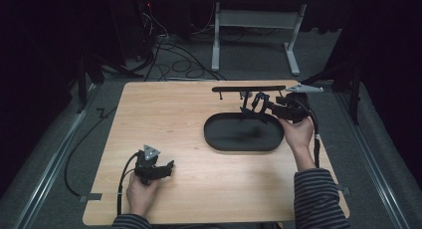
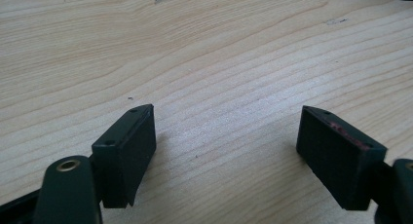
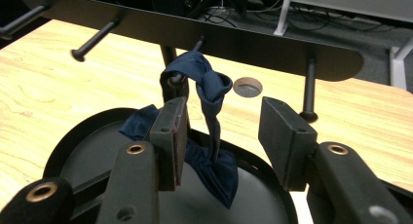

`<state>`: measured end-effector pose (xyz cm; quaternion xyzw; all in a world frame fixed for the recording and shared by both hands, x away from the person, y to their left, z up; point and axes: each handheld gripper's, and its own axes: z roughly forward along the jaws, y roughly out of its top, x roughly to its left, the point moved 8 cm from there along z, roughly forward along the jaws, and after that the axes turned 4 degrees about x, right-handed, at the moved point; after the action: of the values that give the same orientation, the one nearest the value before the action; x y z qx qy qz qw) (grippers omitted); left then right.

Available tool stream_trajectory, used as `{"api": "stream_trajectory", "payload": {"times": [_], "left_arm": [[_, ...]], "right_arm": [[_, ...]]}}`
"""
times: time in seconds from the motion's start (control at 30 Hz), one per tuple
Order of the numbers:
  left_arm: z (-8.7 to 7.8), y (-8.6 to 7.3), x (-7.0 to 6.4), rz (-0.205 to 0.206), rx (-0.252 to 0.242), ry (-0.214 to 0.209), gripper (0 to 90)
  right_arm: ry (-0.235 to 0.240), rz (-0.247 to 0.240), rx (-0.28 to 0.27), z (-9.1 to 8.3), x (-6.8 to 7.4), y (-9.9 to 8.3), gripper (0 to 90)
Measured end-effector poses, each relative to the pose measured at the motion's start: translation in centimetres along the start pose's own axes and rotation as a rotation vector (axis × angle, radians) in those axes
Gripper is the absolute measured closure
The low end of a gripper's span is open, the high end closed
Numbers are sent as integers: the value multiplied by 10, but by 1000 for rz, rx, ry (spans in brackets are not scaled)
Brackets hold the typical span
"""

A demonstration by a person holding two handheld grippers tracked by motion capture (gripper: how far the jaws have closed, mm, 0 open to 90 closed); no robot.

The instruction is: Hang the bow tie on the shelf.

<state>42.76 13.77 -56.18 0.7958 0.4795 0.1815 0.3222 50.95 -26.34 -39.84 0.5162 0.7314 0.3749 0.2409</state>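
Note:
A navy cloth (image 3: 213, 85) hangs looped over a peg of the black peg rack (image 3: 253, 47), and its lower end trails down into the black oval tray (image 3: 65, 145). My right gripper (image 3: 223, 110) is open, one jaw on each side of the hanging cloth, not closed on it. From above, the right gripper (image 1: 253, 104) sits over the tray's (image 1: 208, 133) far edge, just in front of the rack (image 1: 234, 88). Low over bare wood, my left gripper (image 2: 226, 136) is open and holds nothing; it sits near the table's front left (image 1: 168, 167).
The wooden table (image 1: 164, 114) has a round hole (image 3: 247, 86) behind the tray. Other bare pegs (image 3: 95, 41) stick out of the rack. Cables (image 1: 174, 59) and a white table frame (image 1: 293, 40) lie on the floor beyond the far edge.

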Motion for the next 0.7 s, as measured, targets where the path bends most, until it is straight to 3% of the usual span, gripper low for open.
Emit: {"api": "stream_trajectory", "payload": {"times": [0.13, 0.7], "left_arm": [[0, 0, 0, -1, 0, 2, 228], [1, 1, 0, -4, 1, 7, 228]], "right_arm": [[8, -8, -29, -20, 1, -1, 563], [59, -9, -87, -65, 19, -19, 564]]}}
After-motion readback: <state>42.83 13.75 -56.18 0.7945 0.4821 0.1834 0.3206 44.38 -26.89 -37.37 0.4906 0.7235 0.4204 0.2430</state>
